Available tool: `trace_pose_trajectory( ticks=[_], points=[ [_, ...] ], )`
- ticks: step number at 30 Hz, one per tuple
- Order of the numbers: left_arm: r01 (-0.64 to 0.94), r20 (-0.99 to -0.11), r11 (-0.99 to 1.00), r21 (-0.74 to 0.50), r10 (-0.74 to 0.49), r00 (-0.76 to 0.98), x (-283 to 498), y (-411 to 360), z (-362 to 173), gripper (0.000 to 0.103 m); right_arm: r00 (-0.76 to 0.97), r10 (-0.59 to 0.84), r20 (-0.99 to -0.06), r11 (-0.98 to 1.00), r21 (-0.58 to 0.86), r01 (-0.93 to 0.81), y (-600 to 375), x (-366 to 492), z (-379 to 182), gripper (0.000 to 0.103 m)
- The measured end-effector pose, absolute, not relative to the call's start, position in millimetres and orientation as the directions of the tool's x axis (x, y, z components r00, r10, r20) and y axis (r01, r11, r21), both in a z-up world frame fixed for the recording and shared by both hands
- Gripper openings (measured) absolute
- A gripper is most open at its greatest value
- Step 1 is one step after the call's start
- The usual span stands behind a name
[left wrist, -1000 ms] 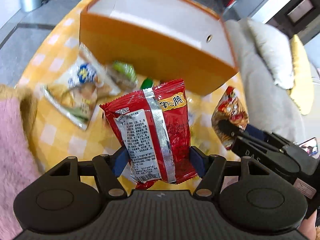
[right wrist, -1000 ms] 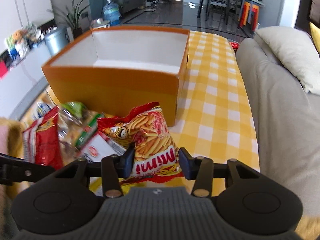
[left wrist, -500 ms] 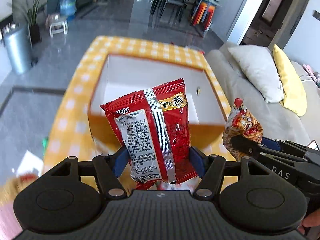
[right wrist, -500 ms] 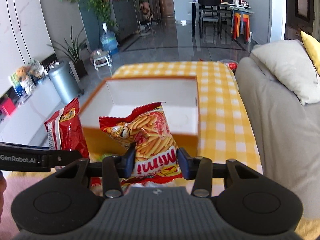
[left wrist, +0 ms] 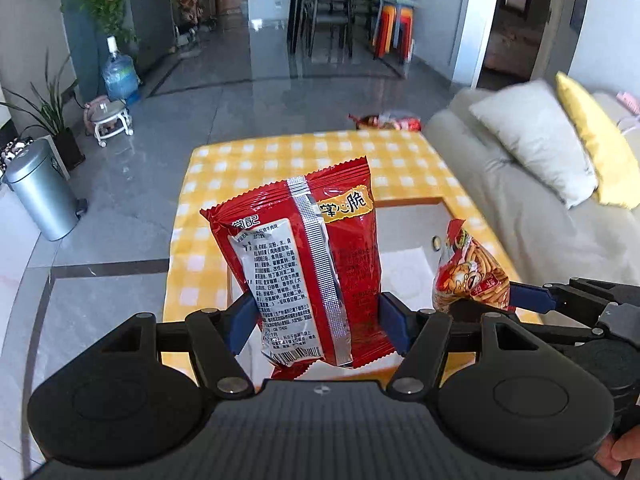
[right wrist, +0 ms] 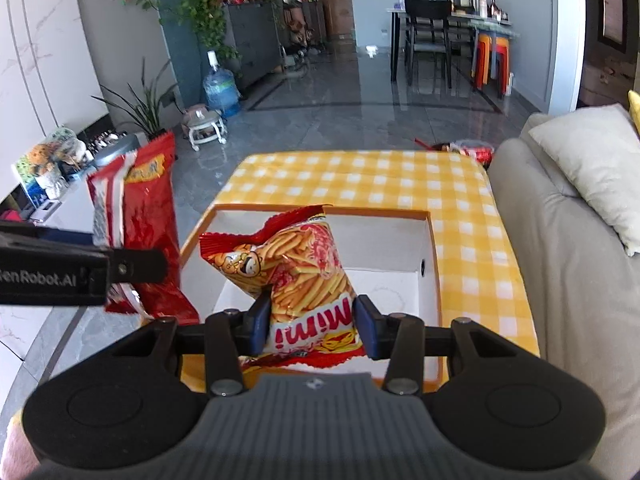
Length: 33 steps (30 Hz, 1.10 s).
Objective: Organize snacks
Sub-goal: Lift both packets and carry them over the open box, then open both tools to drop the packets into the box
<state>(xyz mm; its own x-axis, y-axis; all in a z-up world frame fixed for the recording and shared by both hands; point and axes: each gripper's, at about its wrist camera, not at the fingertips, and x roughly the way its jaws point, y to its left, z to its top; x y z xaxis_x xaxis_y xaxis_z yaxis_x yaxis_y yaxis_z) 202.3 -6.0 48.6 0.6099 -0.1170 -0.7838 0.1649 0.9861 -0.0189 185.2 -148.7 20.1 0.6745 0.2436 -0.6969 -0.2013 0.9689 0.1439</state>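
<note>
My left gripper [left wrist: 314, 318] is shut on a red snack packet [left wrist: 304, 256] whose silver back seam and white label face the camera; the same red snack packet [right wrist: 140, 224] shows at the left of the right wrist view. My right gripper [right wrist: 310, 326] is shut on a red and yellow Mimi stick-snack bag [right wrist: 296, 276], and that Mimi bag [left wrist: 468, 272] also appears at the right of the left wrist view. Both packets hang in the air over the open orange box [right wrist: 384, 213] with its white inside [left wrist: 408, 236], which sits on the yellow checked table [right wrist: 360, 184].
A grey sofa [right wrist: 568, 264] with a white cushion [left wrist: 532, 136] and a yellow cushion [left wrist: 596, 148] runs along the table's right side. More red snack packets [right wrist: 468, 148] lie at the table's far end. A metal bin [left wrist: 40, 188] stands on the floor at the left.
Both grippers have risen with their packets from beside the snack pile on the table to above the open box. The left one has rolled upright; the pile is out of view.
</note>
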Motion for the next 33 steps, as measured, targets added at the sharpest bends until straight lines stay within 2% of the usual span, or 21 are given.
trace_pose_trajectory(
  ticks=[8, 13, 24, 33],
  points=[
    [0.254, -0.873, 0.964, 0.083, -0.052, 0.485, 252.8, -17.4, 9.5, 0.075, 0.549, 0.232, -0.803, 0.971, 0.161, -0.174, -136.8, 239.1, -19.7, 0.042],
    [0.281, -0.912, 0.955, 0.092, -0.033, 0.409, 274.3, -19.6, -13.8, 0.075, 0.471, 0.246, -0.847, 0.967, 0.184, -0.174, -133.3, 265.8, -42.9, 0.042],
    [0.391, -0.966, 0.907, 0.156, 0.058, 0.251, 298.6, -36.5, -63.4, 0.075, 0.335, 0.274, -0.901, 0.96, 0.235, -0.155, -128.7, 287.2, -90.5, 0.042],
    [0.411, -0.98, 0.897, 0.162, 0.097, 0.176, 304.5, -38.2, -88.6, 0.075, 0.227, 0.316, -0.921, 0.947, 0.293, -0.131, -122.9, 296.2, -118.3, 0.042]
  ],
)
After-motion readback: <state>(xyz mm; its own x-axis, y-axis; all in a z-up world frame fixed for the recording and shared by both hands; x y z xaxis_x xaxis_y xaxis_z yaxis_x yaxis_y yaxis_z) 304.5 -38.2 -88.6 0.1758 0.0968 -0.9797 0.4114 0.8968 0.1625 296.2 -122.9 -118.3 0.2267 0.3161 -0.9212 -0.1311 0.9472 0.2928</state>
